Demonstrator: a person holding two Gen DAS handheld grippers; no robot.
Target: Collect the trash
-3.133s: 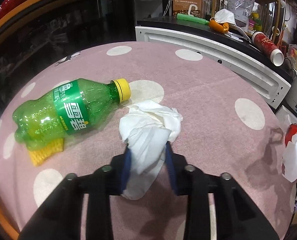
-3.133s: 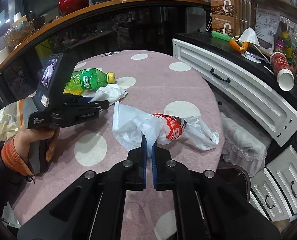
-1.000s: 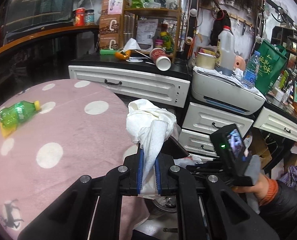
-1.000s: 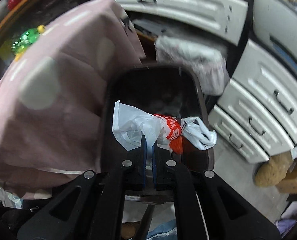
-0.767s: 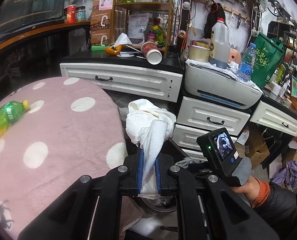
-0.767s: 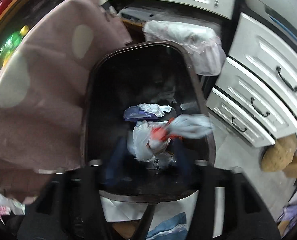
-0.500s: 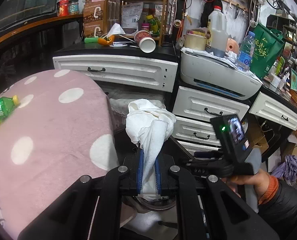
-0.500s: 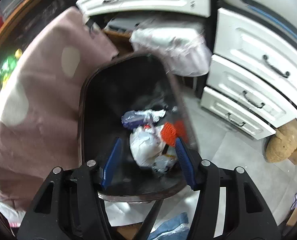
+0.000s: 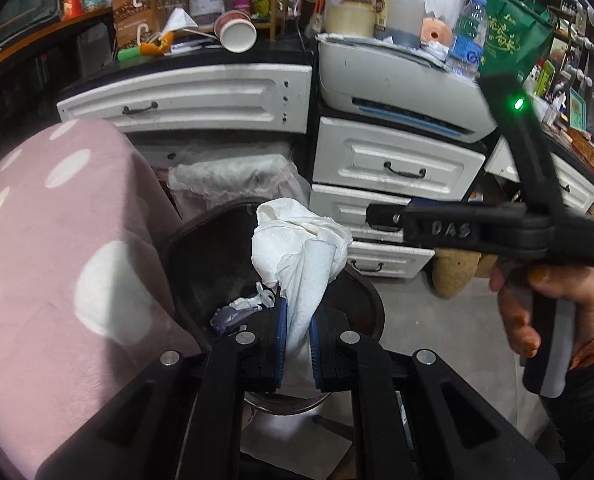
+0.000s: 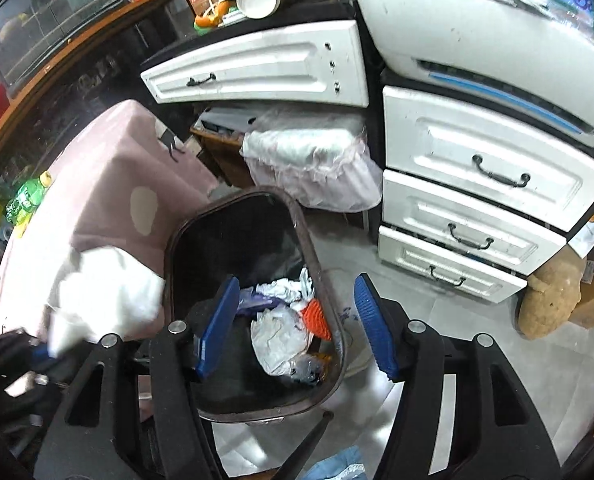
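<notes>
Our left gripper (image 9: pixel 295 334) is closed tight on one crumpled white paper towel (image 9: pixel 301 254), whose long axis stands up from the pads. The dark oval trash bin (image 9: pixel 185 240) lies directly below and ahead, so we judge a release should drop it in. Our right gripper (image 10: pixel 295 322) is opening, with nothing between its two blue pads (image 10: pixel 371 326). One white plastic bag (image 10: pixel 279 340) lies in the bin; one green plastic bottle (image 10: pixel 27 196) waits on the pink dotted tablecloth (image 10: pixel 109 196).
</notes>
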